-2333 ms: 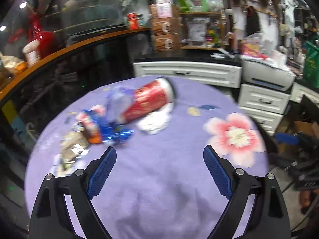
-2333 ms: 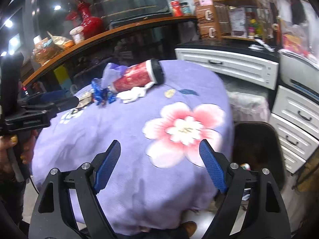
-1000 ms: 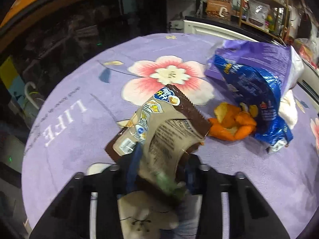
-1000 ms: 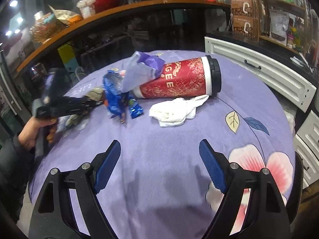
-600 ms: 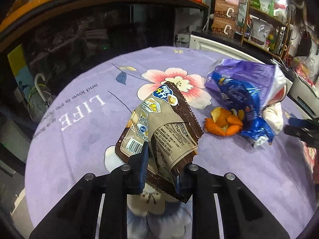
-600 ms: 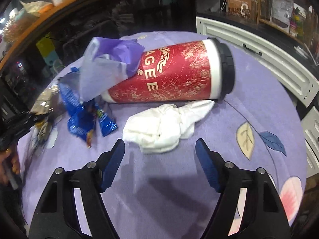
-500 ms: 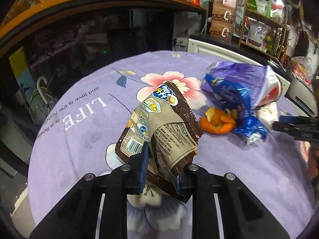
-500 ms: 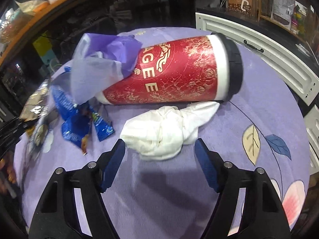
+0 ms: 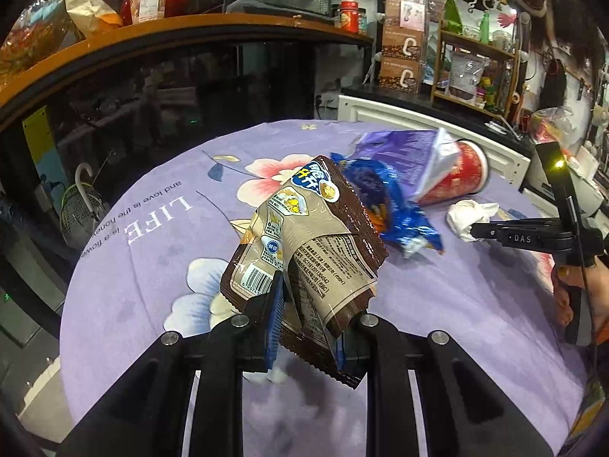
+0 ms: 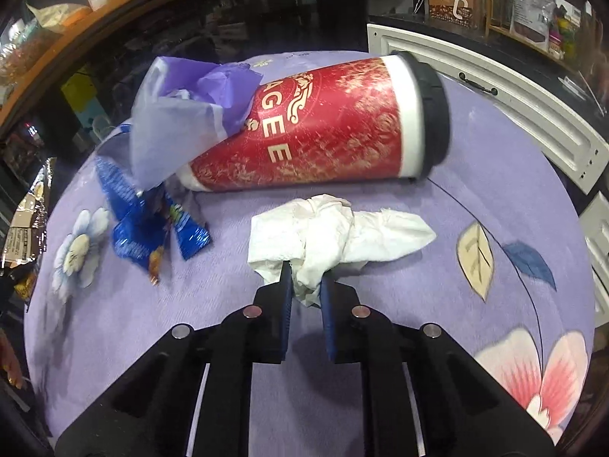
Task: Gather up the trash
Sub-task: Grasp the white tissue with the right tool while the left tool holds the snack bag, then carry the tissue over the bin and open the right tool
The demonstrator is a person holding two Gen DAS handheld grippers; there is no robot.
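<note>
My left gripper [image 9: 314, 304] is shut on a brown and beige snack wrapper [image 9: 304, 228], which it holds up above the purple flowered tablecloth [image 9: 144, 274]. My right gripper [image 10: 306, 285] is shut on the near end of a crumpled white tissue [image 10: 335, 232] that lies on the cloth. Just behind the tissue a red paper cup [image 10: 323, 129] with a black lid lies on its side. A purple plastic bag [image 10: 182, 114] drapes over the cup's base. A crumpled blue wrapper [image 10: 137, 228] lies to its left. In the left wrist view the right gripper [image 9: 472, 230] touches the tissue [image 9: 468, 211].
The round table's edge drops off close on all sides. White drawers [image 10: 495, 87] stand behind it on the right, and a curved wooden counter [image 9: 190, 26] over dark glass on the left. A person's hand [image 9: 578, 289] holds the right gripper's handle.
My right gripper came down to the tissue and shut on it. My left gripper lifted the brown wrapper higher off the cloth and drew back from the pile.
</note>
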